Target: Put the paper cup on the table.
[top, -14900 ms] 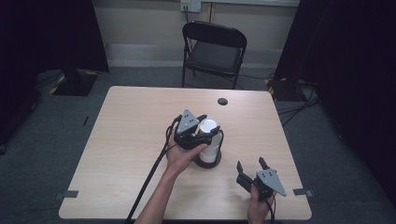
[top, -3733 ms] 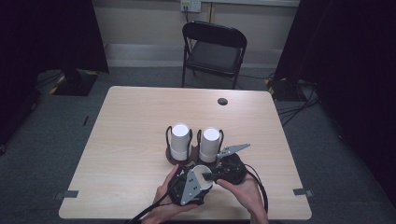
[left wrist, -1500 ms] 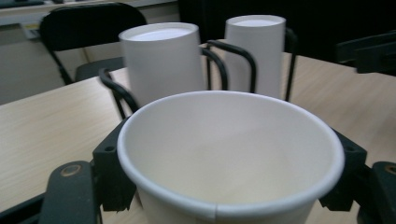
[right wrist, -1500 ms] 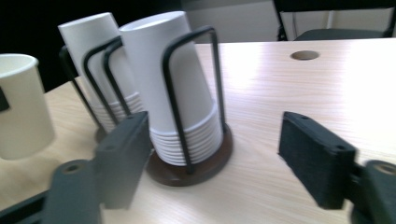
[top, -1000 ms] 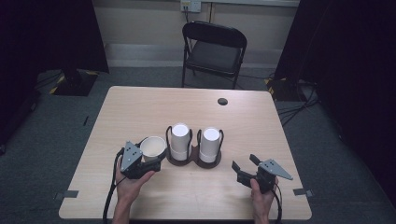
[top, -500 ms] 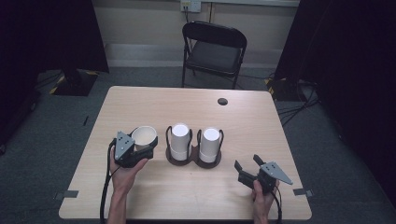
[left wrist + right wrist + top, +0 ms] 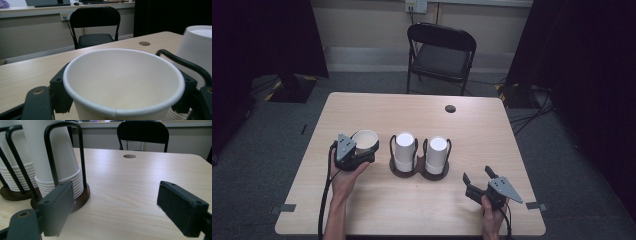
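High view: paper cup (image 7: 364,140) upright, clamped in left gripper (image 7: 362,152), left of cup holder (image 7: 420,170); lifted farther from holder than half-second earlier.
Left gripper view: cup (image 7: 123,82) between closed jaws.
Right gripper view: right gripper (image 7: 125,207) spread empty, near holder (image 7: 75,197).

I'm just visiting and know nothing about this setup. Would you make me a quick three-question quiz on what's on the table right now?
1. True or false: the left hand-held gripper holds a paper cup mouth-up.
2. How many cup stacks stand in the black holder?
3. The right hand-held gripper is: A) shut on a cup, B) open and empty, C) inside the holder.

Key: 1 true; 2 two, upside down; 3 B.
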